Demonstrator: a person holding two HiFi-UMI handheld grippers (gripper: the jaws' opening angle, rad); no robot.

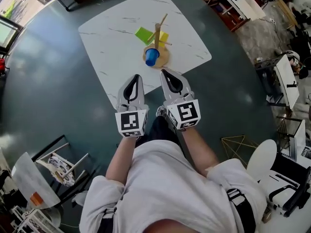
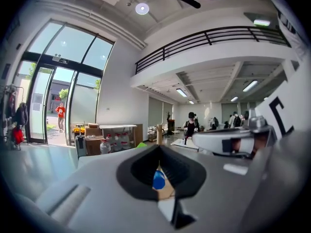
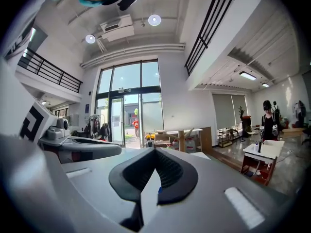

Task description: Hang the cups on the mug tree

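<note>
Two grippers shut and empty; three cups at the mug tree.

Both my left gripper (image 1: 136, 76) and right gripper (image 1: 164, 72) are held side by side at the near corner of the white table (image 1: 112, 42), each with its jaws pressed together and nothing between them. Mug tree (image 1: 157, 33) stands just ahead on its round wooden base. Blue cup (image 1: 151, 56) is low, over the base on my side. Green cup (image 1: 143, 35) and yellow cup (image 1: 164, 39) sit higher against the trunk, left and right of it. Cannot tell from above whether the blue one hangs on a peg or rests on the base.
</note>
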